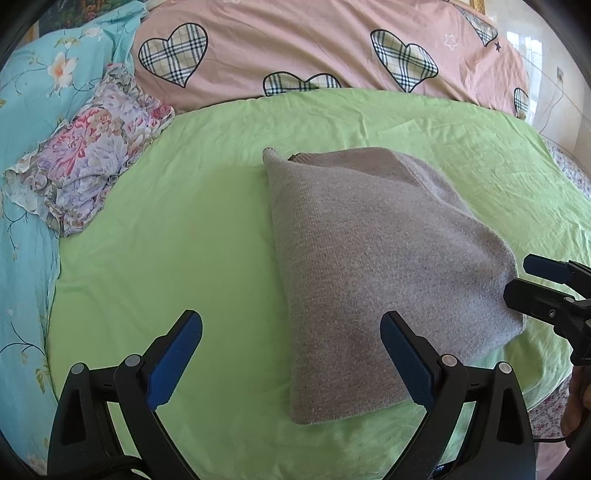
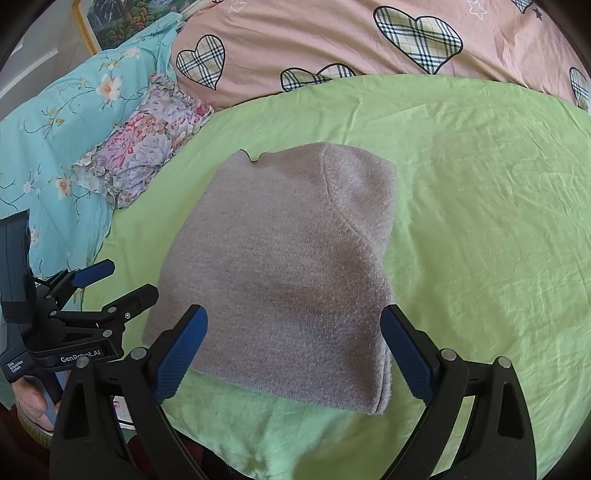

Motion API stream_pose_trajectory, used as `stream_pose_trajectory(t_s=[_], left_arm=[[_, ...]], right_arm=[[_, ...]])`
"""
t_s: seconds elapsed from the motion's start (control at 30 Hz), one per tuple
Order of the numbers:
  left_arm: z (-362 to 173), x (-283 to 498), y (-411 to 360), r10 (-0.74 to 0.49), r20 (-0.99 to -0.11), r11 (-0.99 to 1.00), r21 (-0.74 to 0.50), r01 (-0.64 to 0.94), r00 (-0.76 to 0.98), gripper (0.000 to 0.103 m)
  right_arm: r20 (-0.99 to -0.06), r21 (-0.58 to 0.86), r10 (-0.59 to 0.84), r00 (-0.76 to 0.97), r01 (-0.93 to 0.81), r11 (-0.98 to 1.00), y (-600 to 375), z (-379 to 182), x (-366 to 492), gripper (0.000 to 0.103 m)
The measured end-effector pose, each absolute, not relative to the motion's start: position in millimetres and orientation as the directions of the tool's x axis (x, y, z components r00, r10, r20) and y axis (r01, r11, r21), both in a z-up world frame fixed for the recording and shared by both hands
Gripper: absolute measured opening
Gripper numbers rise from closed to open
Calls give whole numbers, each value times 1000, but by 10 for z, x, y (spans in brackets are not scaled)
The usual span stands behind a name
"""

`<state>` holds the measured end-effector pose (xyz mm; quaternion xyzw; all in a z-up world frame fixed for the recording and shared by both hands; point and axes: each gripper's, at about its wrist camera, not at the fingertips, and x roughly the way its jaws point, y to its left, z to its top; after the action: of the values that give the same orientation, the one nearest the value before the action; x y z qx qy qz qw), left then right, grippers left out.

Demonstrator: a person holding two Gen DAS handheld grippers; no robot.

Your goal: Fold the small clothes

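From the left wrist camera, the left gripper (image 1: pixel 291 354) is spread wide, its blue-padded fingers (image 1: pixel 173 360) well apart and grasping nothing. Ahead of it a grey knitted garment (image 1: pixel 373 266) lies folded into a rough rectangle on a green sheet (image 1: pixel 192 206) spread over the bed. The gripper's right finger overlaps the garment's near edge in the picture; whether it touches the knit cannot be told. The left finger stands over bare green sheet. At the right edge the right gripper (image 1: pixel 517 275) enters, its two fingers parted and just beside the garment's right side. A folded floral cloth (image 1: pixel 92 151) lies to the left at the sheet's border, partly on a turquoise flowered cover (image 1: pixel 33 92). A pink quilt with plaid hearts (image 1: pixel 295 40) runs along the far side.

From the right wrist camera, the right gripper (image 2: pixel 293 356) is likewise released, its fingers wide apart and empty, framing the near part of the grey knitted garment (image 2: pixel 280 266). The garment lies flat on the green sheet (image 2: pixel 480 206), with a folded-over flap along its right side. At the left, the left gripper (image 2: pixel 127 280) is near the garment's left corner, fingers parted. The floral cloth (image 2: pixel 147 140), turquoise flowered cover (image 2: pixel 55 122) and pink quilt (image 2: pixel 332 33) lie beyond.
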<state>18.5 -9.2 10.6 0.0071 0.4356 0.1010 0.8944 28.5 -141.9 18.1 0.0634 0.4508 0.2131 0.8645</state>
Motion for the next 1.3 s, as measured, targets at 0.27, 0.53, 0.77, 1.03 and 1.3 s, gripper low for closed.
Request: stream_pose_trajectory(t_s=[0.27,0.53,0.77,1.03,1.3], left_arm=[[111,190,-77,184,-779,980,98,-173,600,98],[118,190,-96,186,-776,980,101,-173,603,98],[130,191,-113,188,-774,979,102,-174,605,98],[135,195,-115,189,-773,979,103,-174,606,98],[149,196,-133,190,-771,979,104,-175,607,98]], right_arm=[[-752,302,426,503,-311,901,-1418,184,280,95],[-752,302,426,503,-311,901,-1413,191,272,95],[-752,302,425,504,-310,902,-1404,194,265,95],[-750,301,425,507,-311,902,-1386,217,252,95],[-749,301,426,507,-311,901,-1388,222,249,95]])
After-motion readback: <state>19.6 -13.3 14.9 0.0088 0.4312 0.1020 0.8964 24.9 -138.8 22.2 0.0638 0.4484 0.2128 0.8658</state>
